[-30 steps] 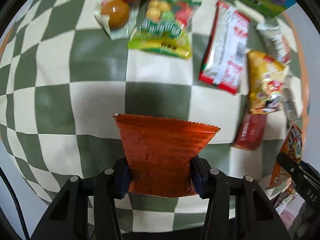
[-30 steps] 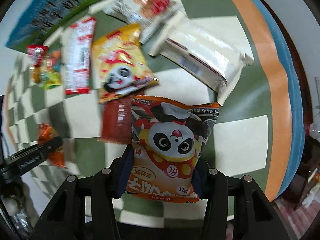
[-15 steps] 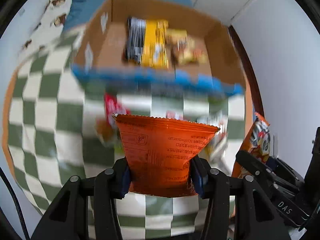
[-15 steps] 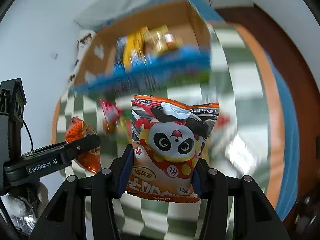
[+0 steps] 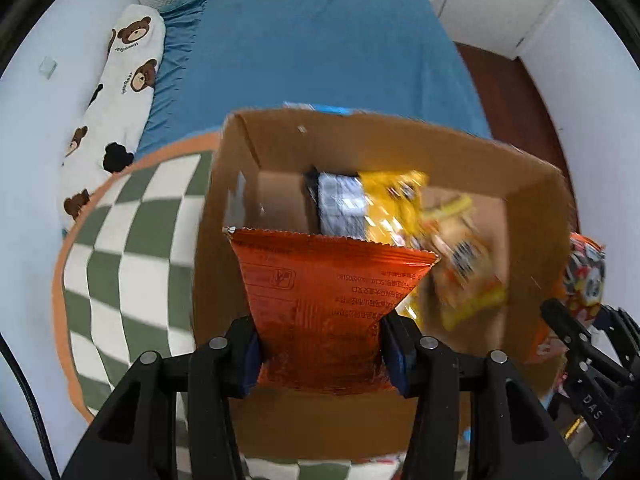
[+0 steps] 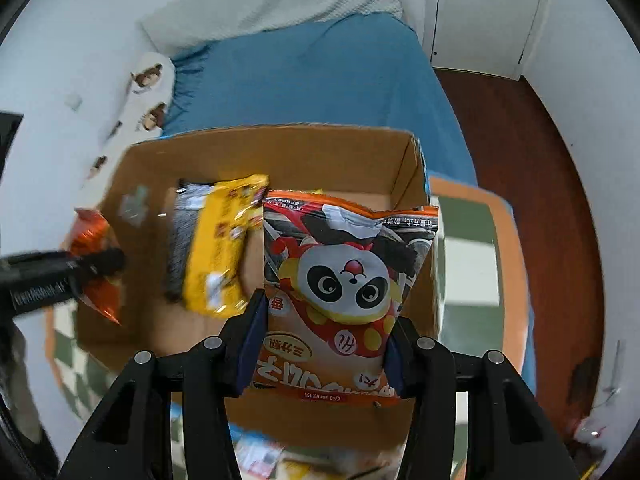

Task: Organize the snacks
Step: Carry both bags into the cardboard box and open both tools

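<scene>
Hanging over the open cardboard box [image 5: 280, 148], the left gripper [image 5: 320, 344] clenches a red-orange snack packet [image 5: 324, 300] by its lower part, pads pressed in on both sides so the foil pinches to a waist; the packet's printed back faces the camera, its crimped top edge fanning out above the box's near wall. Beside it, the right gripper [image 6: 326, 336] grips a panda snack bag [image 6: 344, 280] the same way, blue pads squeezing its lower half; the bag hangs over the box's right-hand corner, panda face showing. Inside the box lie a yellow packet [image 6: 220, 248] overlapping a dark striped packet [image 5: 340, 208], with one more yellowish-orange packet [image 5: 460, 264] to the right, blurred; the rest of the brown floor is bare. The box stands on a green-and-white checkered cloth [image 5: 132, 248] with an orange border, spread over a blue bedsheet [image 5: 320, 48]; a bear-print pillow [image 5: 116, 112] lies along the white wall; dark wooden floor [image 6: 520, 128] shows past the bed's right edge.
</scene>
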A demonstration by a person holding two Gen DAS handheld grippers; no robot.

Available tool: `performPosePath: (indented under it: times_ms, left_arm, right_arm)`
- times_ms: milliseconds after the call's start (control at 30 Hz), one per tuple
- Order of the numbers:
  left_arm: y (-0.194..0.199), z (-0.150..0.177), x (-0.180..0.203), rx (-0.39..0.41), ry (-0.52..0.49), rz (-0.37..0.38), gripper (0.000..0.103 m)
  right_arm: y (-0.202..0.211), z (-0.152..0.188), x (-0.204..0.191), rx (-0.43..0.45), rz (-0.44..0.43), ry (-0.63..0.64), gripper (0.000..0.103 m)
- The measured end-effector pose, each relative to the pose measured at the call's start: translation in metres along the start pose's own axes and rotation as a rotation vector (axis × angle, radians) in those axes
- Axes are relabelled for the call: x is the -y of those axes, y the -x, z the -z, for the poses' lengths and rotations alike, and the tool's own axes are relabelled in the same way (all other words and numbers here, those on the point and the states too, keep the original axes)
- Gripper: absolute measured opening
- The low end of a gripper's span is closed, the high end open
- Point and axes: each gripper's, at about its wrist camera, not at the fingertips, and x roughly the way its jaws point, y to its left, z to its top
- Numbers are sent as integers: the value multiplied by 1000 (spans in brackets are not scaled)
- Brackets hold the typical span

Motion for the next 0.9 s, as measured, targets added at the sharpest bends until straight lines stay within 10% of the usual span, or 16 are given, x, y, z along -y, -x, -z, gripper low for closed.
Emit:
performPosePath:
  times_ms: [300, 433, 900]
  left_arm:
    - [-51, -39, -17, -59, -12, -36, 50]
    - [-57, -44, -22, -19, 8, -11, 81]
    - [-41, -16, -13, 38, 12, 25, 81]
  right_arm:
    - [-53, -40, 10, -50, 12, -1, 54]
    - [-66, -47, 14, -63, 28, -25, 95]
    - [-62, -26, 9, -44, 22, -80, 95]
